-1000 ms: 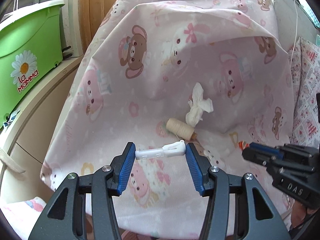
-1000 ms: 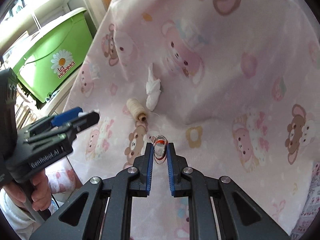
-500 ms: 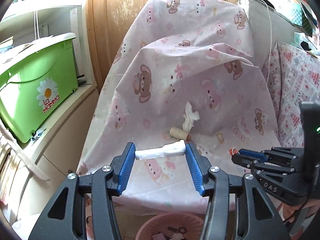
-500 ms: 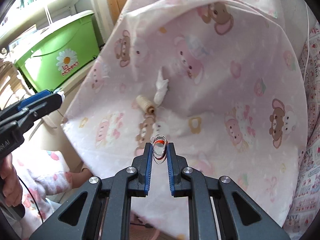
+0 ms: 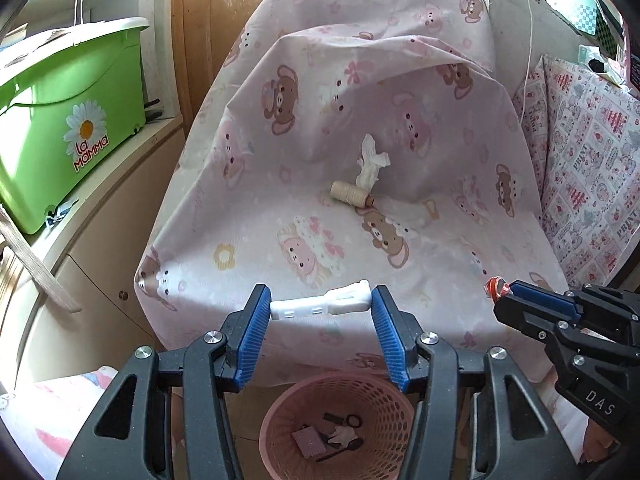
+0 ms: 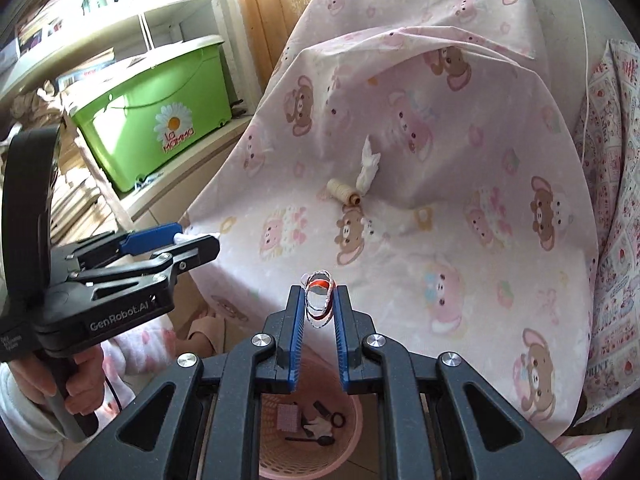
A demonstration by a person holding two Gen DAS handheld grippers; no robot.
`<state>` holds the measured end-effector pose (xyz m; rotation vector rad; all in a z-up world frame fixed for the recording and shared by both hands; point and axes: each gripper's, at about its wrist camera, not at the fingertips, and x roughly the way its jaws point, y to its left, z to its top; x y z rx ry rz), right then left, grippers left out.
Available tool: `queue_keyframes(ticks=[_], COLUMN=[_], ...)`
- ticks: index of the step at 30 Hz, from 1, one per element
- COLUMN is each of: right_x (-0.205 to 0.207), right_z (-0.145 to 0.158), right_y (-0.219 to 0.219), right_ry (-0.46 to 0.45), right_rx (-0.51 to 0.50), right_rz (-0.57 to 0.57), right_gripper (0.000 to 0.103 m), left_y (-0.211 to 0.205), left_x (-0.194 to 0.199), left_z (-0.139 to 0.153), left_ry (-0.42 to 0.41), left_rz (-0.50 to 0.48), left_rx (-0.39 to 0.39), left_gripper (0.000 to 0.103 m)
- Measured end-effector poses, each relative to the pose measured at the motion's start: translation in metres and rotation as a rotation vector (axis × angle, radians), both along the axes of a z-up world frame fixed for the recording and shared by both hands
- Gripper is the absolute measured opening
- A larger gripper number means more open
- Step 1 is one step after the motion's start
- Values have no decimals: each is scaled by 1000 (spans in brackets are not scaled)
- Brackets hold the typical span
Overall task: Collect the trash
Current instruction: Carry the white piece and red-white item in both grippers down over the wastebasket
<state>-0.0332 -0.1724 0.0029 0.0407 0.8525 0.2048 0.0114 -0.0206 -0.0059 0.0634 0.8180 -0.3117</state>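
My left gripper (image 5: 320,306) is shut on a white plastic clip (image 5: 320,305), held crosswise between its blue pads. My right gripper (image 6: 319,300) is shut on a small crumpled wrapper (image 6: 318,294) with red and silver on it. Both hang over the front edge of the pink bear-print cloth (image 5: 360,120). Below them stands a pink perforated basket (image 5: 280,424) (image 6: 354,436) with small bits of trash inside. On the cloth lie a beige thread spool (image 5: 349,193) (image 6: 341,191) and a crumpled white tissue (image 5: 371,162) (image 6: 368,166). The right gripper (image 5: 500,294) shows at the left wrist view's right edge.
A green lidded box (image 5: 60,120) (image 6: 160,112) with a daisy label sits on a shelf to the left. A patterned pink cushion (image 5: 588,160) lies to the right. A wooden door (image 5: 208,20) stands behind the cloth. A hand (image 6: 76,384) holds the left gripper's handle.
Both grippers have drawn back from the cloth with their items still held. The spool and tissue now look farther away, and the pink basket has come into view below.
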Motion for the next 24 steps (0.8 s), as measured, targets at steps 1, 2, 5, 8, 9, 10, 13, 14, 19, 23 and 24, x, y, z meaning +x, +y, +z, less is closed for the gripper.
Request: queue_keyframes(ticks=[1, 2, 5, 8, 9, 10, 13, 14, 19, 23, 24], right_x=[-2, -3, -5, -10, -12, -14, -17, -18, -18, -15, -15], right_z=[-6, -13, -30, -38, -40, -42, -49, -52, -71, -91, -96], right_y=[1, 1, -2, -1, 0, 0, 1, 2, 8, 10, 11], right_ry=[7, 20, 59, 77, 77, 81, 104, 116, 178, 247, 260], right_rx=[-6, -8, 11, -2, -9, -9, -2, -3, -20, -3, -10], right_rz=[2, 2, 5, 16, 21, 25, 31, 35, 56, 56, 54], right_gripper=[14, 14, 14, 14, 14, 14, 14, 14, 14, 14, 14], left_y=[0, 0, 1, 3, 4, 4, 4, 5, 6, 12, 12], left_x=[-1, -2, -5, -4, -3, -3, -3, -3, -1, 3, 4], left_z=[-4, -8, -20, -31, -34, -37, -45, -48, -71, -87, -92], left_ry=[10, 20, 64, 143, 165, 182, 214, 227, 317, 363, 378], left_rz=[-2, -3, -8, -15, -11, -9, -10, -10, -6, 43, 44], left_rx=[6, 14, 25, -13, -20, -20, -8, -4, 18, 46, 45], left_gripper=[50, 50, 50, 50, 50, 50, 50, 50, 50, 50, 50])
